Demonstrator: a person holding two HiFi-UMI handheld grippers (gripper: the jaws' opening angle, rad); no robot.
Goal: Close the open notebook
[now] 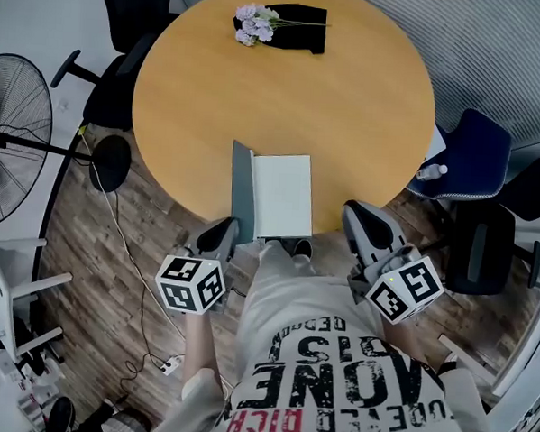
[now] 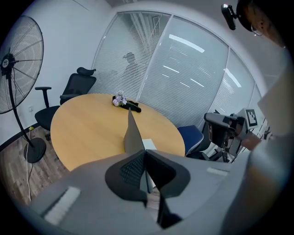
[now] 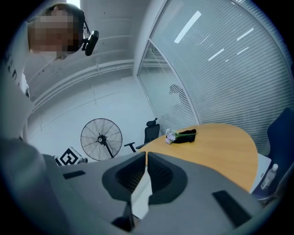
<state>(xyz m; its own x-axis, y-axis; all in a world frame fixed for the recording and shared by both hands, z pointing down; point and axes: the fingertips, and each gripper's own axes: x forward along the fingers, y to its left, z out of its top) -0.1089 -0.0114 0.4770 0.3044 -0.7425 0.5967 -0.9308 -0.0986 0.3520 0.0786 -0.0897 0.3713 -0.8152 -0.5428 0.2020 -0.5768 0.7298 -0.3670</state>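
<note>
The grey-covered notebook [image 1: 283,193] lies at the near edge of the round wooden table [image 1: 348,106], directly in front of the person. Its white page lies flat. Its grey cover [image 1: 242,191] stands nearly upright along the left side.

The left gripper [image 1: 226,228] is at the cover's near end, with its jaws closed narrow on the cover's edge. The right gripper [image 1: 353,210] is beside the table edge, right of the notebook and apart from it. Its jaw tips are together and grip nothing.

A bunch of pale purple flowers [image 1: 255,24] lies on a black object [image 1: 303,24] at the table's far side.
</note>
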